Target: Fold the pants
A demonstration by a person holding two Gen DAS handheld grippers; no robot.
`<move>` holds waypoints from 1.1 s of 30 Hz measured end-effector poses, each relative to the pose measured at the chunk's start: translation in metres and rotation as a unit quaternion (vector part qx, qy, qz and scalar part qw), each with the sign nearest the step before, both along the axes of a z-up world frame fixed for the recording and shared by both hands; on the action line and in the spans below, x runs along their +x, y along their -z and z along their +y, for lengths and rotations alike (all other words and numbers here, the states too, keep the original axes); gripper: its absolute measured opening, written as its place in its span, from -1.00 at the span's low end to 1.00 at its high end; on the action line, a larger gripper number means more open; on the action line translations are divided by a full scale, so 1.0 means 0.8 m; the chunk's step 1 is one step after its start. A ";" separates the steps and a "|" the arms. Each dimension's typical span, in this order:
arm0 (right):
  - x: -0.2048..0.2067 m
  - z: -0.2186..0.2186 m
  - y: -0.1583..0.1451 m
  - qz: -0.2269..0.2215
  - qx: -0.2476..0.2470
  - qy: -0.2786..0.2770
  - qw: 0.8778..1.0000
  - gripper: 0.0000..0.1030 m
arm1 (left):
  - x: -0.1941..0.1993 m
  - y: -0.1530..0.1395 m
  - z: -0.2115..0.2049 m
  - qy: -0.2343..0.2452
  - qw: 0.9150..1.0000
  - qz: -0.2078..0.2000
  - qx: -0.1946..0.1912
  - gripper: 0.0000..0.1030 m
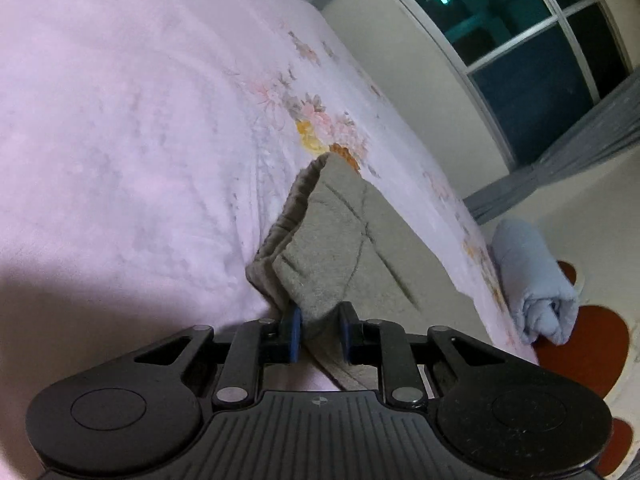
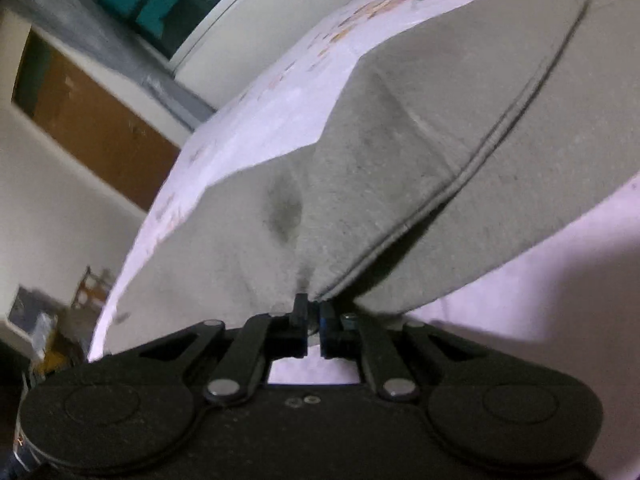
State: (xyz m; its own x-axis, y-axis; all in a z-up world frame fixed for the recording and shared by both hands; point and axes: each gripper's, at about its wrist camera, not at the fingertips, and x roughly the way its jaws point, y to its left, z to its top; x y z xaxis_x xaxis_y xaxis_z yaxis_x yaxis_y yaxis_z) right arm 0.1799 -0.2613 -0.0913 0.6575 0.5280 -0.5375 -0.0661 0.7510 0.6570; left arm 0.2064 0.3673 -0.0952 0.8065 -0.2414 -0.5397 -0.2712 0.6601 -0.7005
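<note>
Now both the left claw (image 1: 320,334) and right claw (image 2: 313,330) pinch the gray pants (image 2: 420,152) above the bed (image 1: 120,120).

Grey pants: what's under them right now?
The grey pants lie on the pink floral bedspread, which shows all around them. The left tool and right tool each pinch a lifted edge. Whatever is directly beneath the fabric is covered.

Grey pants (image 2: 440,128), half-folded on bed
</note>
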 end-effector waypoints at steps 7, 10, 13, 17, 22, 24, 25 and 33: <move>0.003 0.006 -0.037 -0.040 -0.003 0.002 0.999 -1.00 | 0.009 -0.041 -0.008 0.012 0.998 -0.044 0.036 -0.61; -0.001 0.008 -0.032 -0.036 -0.011 -0.003 0.999 -1.00 | 0.015 -0.036 -0.008 0.015 0.998 -0.022 0.056 -0.61; 0.009 0.015 0.000 0.005 -0.024 -0.002 1.000 -1.00 | 0.019 -0.015 0.000 0.011 0.999 -0.001 0.036 -0.61; 0.004 0.005 -0.014 -0.021 -0.002 0.010 1.000 -1.00 | 0.011 -0.038 -0.005 0.009 0.998 -0.055 0.041 -0.61; 0.003 0.005 -0.022 -0.034 -0.008 0.006 0.999 -1.00 | 0.023 -0.018 -0.008 0.031 0.997 0.012 0.070 -0.60; 0.014 0.013 0.004 0.013 -0.034 -0.004 0.999 -1.00 | 0.015 -0.013 -0.002 0.018 0.999 0.001 0.046 -0.50; 0.016 0.009 0.007 0.012 -0.020 0.000 1.000 -1.00 | 0.011 -0.018 -0.002 0.012 0.999 -0.001 0.045 -0.42; -0.018 -0.075 -0.050 -0.059 -0.014 0.083 0.995 -0.62 | -0.058 -0.082 -0.062 -0.078 0.981 -0.028 0.177 0.91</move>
